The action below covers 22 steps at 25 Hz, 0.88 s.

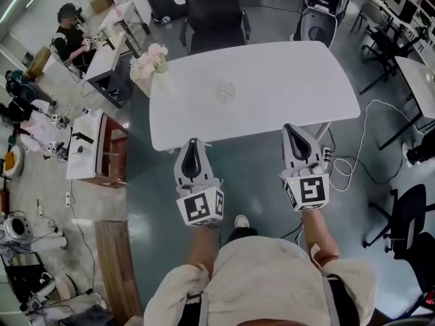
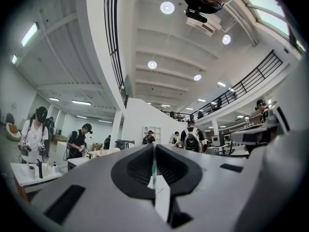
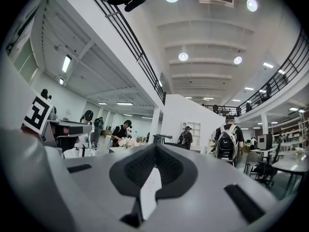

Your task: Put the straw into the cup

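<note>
- Your left gripper (image 1: 193, 143) hangs over the near edge of the table (image 1: 285, 80), at about 7 o'clock from the table's middle, its tip pointing to 12 o'clock.
- Left gripper view: the jaws are pressed together on the straw (image 2: 154, 161). It is thin, striped green and white, and stands upright in the seam between the jaws. Its top end shows just above the jaw tips.
- Your right gripper (image 1: 291, 128) is at about 5 o'clock from the table's middle, also over the near edge and well apart from the left one.
- Right gripper view: the jaws are closed tip to tip, with nothing between them.
- The cup (image 1: 225, 92) is clear and upright. It stands alone on the table a little left of the middle, at about 1 o'clock from your left gripper and 10 o'clock from your right one. It touches neither gripper.
- The straw is in your left gripper and outside the cup.
- Flowers (image 1: 151, 58), pink and white, stand at the table's far-left corner, at about 10 o'clock from the cup.
- A black chair (image 1: 214, 15) stands at the far side of the table, at 12 o'clock from the cup.
</note>
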Each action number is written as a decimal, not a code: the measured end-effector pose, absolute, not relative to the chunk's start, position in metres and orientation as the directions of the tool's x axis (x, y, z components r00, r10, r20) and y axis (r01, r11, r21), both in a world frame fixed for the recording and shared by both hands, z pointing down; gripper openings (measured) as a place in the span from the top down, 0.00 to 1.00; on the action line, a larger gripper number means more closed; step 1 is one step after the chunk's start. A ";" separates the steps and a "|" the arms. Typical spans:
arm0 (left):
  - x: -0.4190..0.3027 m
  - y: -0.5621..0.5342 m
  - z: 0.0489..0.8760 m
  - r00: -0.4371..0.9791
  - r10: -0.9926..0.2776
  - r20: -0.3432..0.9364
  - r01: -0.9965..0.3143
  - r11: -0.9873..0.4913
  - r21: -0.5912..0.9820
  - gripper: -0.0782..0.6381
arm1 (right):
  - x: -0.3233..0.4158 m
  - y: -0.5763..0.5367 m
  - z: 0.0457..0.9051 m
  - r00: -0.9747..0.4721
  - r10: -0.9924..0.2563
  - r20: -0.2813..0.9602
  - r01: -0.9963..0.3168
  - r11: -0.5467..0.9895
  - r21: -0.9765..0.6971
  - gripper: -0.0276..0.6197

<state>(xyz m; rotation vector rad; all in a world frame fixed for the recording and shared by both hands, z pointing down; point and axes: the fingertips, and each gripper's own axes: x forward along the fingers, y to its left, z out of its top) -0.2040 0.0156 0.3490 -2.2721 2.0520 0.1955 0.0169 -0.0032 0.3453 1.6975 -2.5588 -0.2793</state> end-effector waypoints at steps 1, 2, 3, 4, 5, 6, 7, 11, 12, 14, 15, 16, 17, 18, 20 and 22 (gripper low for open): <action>-0.210 0.010 0.350 0.097 -0.985 -0.144 -0.994 -0.103 0.035 0.86 | 0.011 -0.009 0.346 -0.394 -0.918 -0.048 -0.906 0.379 0.188 0.95; -0.215 0.004 0.351 0.096 -0.985 -0.144 -0.994 -0.103 0.040 0.86 | 0.006 -0.014 0.346 -0.394 -0.918 -0.045 -0.905 0.379 0.193 0.95; -0.220 -0.002 0.351 0.097 -0.985 -0.144 -0.994 -0.104 0.045 0.86 | 0.002 -0.019 0.346 -0.394 -0.918 -0.042 -0.904 0.379 0.196 0.95; -0.223 -0.007 0.351 0.098 -0.985 -0.144 -0.993 -0.106 0.049 0.86 | -0.002 -0.024 0.345 -0.391 -0.919 -0.038 -0.905 0.377 0.199 0.95; -0.226 -0.012 0.350 0.100 -0.985 -0.144 -0.993 -0.108 0.052 0.86 | -0.006 -0.028 0.344 -0.389 -0.921 -0.036 -0.905 0.374 0.201 0.95; -0.229 -0.017 0.350 0.103 -0.984 -0.144 -0.992 -0.111 0.053 0.86 | -0.009 -0.032 0.342 -0.387 -0.922 -0.036 -0.906 0.372 0.202 0.95; -0.231 -0.022 0.349 0.106 -0.984 -0.144 -0.992 -0.115 0.053 0.86 | -0.013 -0.037 0.340 -0.384 -0.922 -0.037 -0.907 0.370 0.203 0.95; -0.240 -0.040 0.348 0.114 -0.982 -0.147 -0.991 -0.123 0.047 0.86 | -0.024 -0.054 0.339 -0.383 -0.922 -0.050 -0.908 0.366 0.203 0.95; -0.241 -0.043 0.349 0.114 -0.983 -0.146 -0.991 -0.122 0.047 0.86 | -0.025 -0.058 0.340 -0.384 -0.922 -0.049 -0.908 0.368 0.200 0.95; -0.240 -0.051 0.350 0.115 -0.983 -0.141 -0.991 -0.123 0.049 0.86 | -0.025 -0.065 0.342 -0.386 -0.921 -0.044 -0.908 0.371 0.197 0.95; -0.239 -0.055 0.351 0.116 -0.984 -0.137 -0.991 -0.124 0.051 0.86 | -0.024 -0.069 0.344 -0.388 -0.921 -0.043 -0.907 0.373 0.197 0.95; -0.237 -0.060 0.352 0.117 -0.984 -0.134 -0.991 -0.125 0.051 0.86 | -0.022 -0.074 0.346 -0.390 -0.920 -0.044 -0.906 0.375 0.196 0.95; -0.234 -0.065 0.353 0.118 -0.984 -0.132 -0.991 -0.125 0.047 0.86 | -0.020 -0.080 0.347 -0.392 -0.919 -0.045 -0.906 0.377 0.193 0.95; -0.230 -0.072 0.354 0.119 -0.984 -0.131 -0.991 -0.125 0.041 0.86 | -0.016 -0.086 0.349 -0.392 -0.919 -0.046 -0.907 0.377 0.189 0.95; -0.218 -0.087 0.354 0.121 -0.984 -0.133 -0.992 -0.126 0.028 0.86 | -0.005 -0.102 0.351 -0.393 -0.918 -0.052 -0.908 0.378 0.178 0.95; -0.204 -0.104 0.351 0.124 -0.983 -0.134 -0.992 -0.128 0.018 0.86 | 0.007 -0.118 0.351 -0.394 -0.917 -0.060 -0.910 0.379 0.169 0.95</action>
